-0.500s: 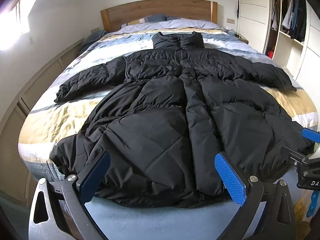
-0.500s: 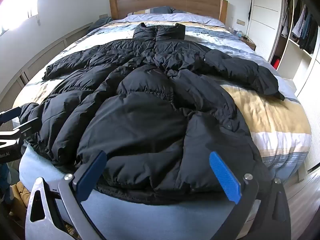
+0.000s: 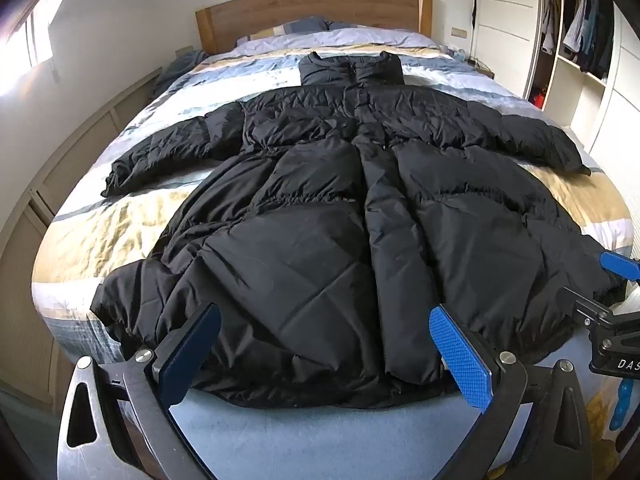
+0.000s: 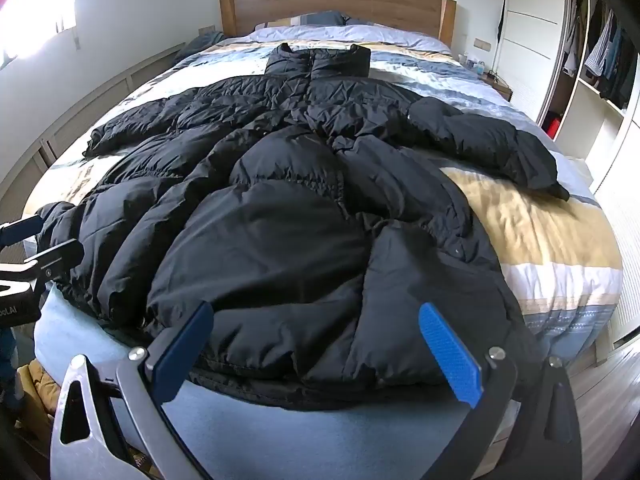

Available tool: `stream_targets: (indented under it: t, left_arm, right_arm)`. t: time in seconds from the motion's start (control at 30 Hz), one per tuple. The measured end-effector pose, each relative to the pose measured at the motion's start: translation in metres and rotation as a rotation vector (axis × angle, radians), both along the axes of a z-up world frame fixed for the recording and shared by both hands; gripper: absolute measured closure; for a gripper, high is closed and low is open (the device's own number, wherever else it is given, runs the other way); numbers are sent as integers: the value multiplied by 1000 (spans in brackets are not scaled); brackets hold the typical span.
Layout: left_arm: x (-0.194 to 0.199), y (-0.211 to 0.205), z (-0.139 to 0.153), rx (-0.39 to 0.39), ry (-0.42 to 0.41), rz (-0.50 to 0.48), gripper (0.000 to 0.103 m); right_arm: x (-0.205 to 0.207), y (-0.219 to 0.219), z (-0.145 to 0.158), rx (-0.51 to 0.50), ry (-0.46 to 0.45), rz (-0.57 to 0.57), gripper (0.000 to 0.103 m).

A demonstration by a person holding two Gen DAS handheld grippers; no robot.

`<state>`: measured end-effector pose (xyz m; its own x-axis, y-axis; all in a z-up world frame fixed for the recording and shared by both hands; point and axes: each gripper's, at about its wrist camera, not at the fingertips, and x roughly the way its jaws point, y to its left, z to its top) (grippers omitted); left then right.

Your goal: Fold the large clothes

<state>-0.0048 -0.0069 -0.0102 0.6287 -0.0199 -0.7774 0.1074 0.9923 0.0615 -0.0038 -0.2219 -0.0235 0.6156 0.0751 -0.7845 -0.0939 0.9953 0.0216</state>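
A long black puffer coat (image 3: pixel 340 216) lies flat on the bed, front up, collar toward the headboard, both sleeves spread out; it also shows in the right wrist view (image 4: pixel 288 216). My left gripper (image 3: pixel 324 344) is open and empty, just short of the left half of the hem. My right gripper (image 4: pixel 316 344) is open and empty, just short of the right half of the hem. Each gripper shows at the edge of the other's view: the right gripper (image 3: pixel 616 280) and the left gripper (image 4: pixel 24 240).
The bed (image 3: pixel 100 240) has a striped blue, white and gold cover and a wooden headboard (image 3: pixel 312 8). A low wall panel runs along the left. An open wardrobe (image 3: pixel 580 48) with hanging clothes stands at the right. A light blue sheet edge (image 3: pixel 320 432) lies below the hem.
Both grippers have shifted slightly; the coat lies as before.
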Motion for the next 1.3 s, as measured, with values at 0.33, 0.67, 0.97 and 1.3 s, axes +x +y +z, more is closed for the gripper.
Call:
stream_targets:
  t: [0.33,0.67,0.97,1.3]
  left_arm:
    - [11,4,1,-23,36,-21,1]
    - [17,7,3,-46,24,-30,1]
    - [27,5,-1,-35,41,-59,1]
    - [52,17,8,4,34,-34,1]
  right_arm:
    - [0,-2,-3,7,6,3,0]
    - [9,0,-7,10,15,11,0]
    - [23,2,-8,17,36,29,0]
    - [50,-7,3,11,25,35,0]
